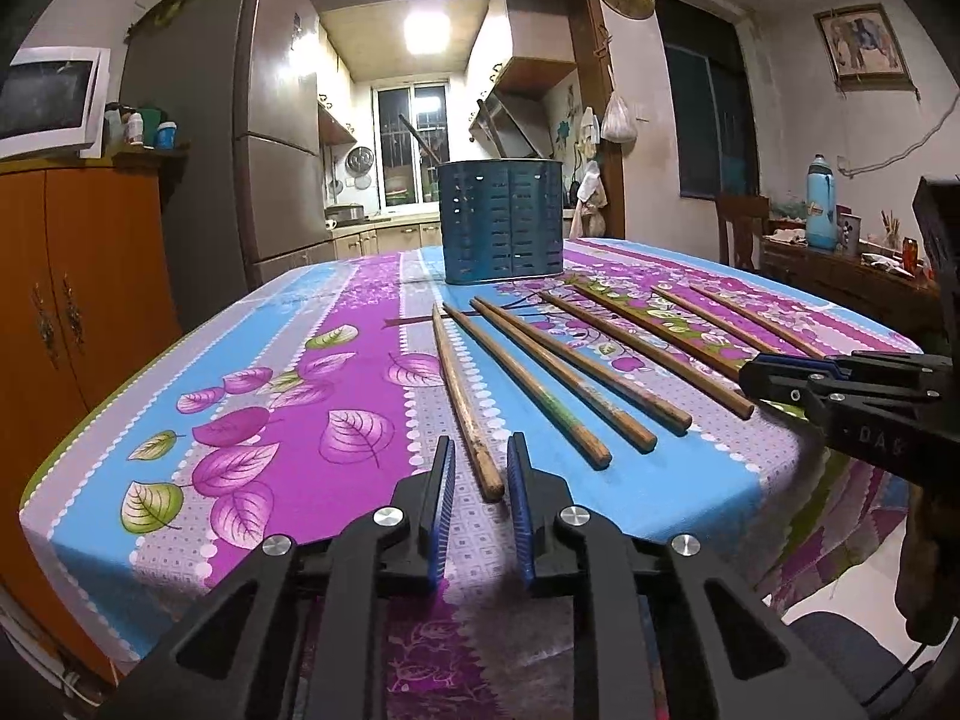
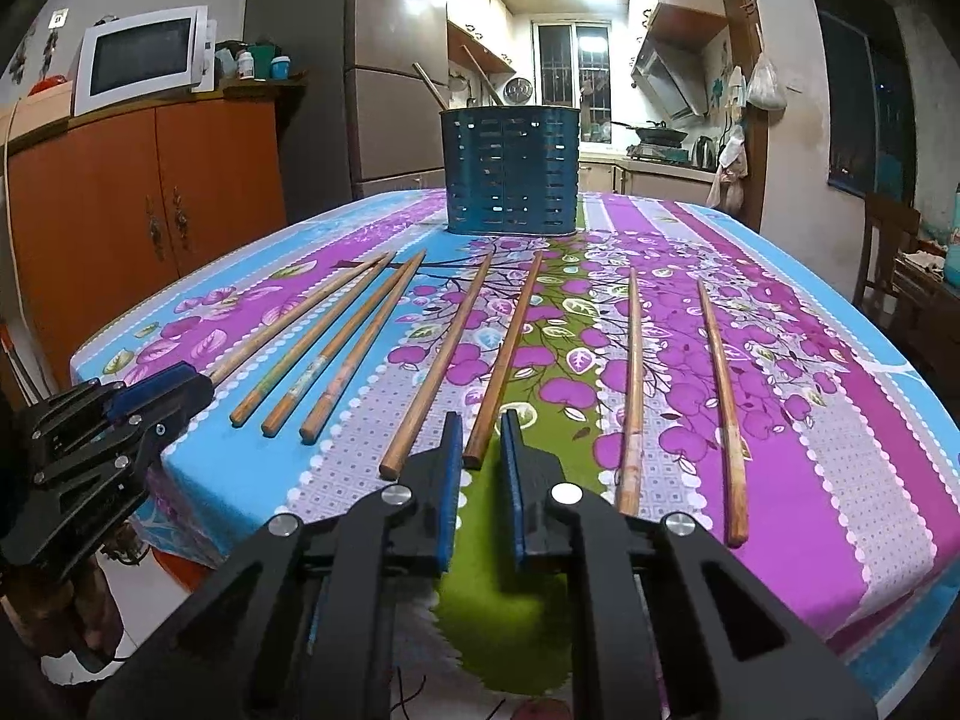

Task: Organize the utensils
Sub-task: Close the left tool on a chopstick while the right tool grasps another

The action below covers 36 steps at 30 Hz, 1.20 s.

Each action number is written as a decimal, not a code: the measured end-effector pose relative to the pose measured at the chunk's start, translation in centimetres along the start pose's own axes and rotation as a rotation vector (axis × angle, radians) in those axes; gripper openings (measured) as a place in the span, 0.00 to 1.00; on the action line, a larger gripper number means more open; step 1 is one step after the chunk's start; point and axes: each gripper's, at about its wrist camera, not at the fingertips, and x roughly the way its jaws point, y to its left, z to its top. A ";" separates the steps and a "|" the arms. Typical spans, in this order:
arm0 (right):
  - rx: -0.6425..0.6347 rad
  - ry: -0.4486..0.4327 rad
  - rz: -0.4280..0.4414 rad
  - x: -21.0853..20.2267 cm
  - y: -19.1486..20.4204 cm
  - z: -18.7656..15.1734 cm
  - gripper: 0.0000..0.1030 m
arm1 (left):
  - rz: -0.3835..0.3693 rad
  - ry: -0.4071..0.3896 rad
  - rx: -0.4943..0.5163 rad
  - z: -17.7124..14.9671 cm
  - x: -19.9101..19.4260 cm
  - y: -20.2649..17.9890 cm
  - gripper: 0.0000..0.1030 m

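Note:
Several wooden chopsticks lie fanned on the flowered tablecloth (image 1: 360, 360), thick ends towards me. A dark blue slotted utensil holder (image 1: 501, 222) stands at the far middle of the table; it also shows in the right wrist view (image 2: 510, 171), with two sticks in it. My left gripper (image 1: 480, 450) is open and empty, its jaws either side of the thick end of the leftmost chopstick (image 1: 465, 402). My right gripper (image 2: 482, 420) is open and empty, its jaws around the thick end of a middle chopstick (image 2: 504, 360). Each gripper shows in the other's view: the right (image 1: 750, 375), the left (image 2: 198, 387).
An orange cabinet (image 1: 78, 300) with a microwave (image 2: 141, 57) stands left of the table, a fridge (image 1: 270, 120) behind it. A wooden chair (image 1: 741, 228) and a cluttered side table with a blue flask (image 1: 822, 204) stand to the right. The table's near edge lies just under both grippers.

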 end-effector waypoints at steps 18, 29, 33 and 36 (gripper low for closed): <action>-0.001 -0.046 -0.021 -0.1 0.2 -0.4 0.06 | 0.016 -0.036 -0.008 -0.4 -0.2 -0.8 0.10; 0.024 -0.103 -0.016 -2.2 -0.7 1.6 0.05 | 0.017 -0.085 -0.019 1.7 -1.6 -0.2 0.09; 0.003 -0.162 -0.018 -4.2 -0.8 3.6 0.04 | 0.015 -0.138 -0.016 3.8 -2.9 0.0 0.09; -0.014 -0.202 -0.017 -5.4 -1.0 5.1 0.04 | 0.011 -0.184 -0.015 5.6 -3.9 0.1 0.09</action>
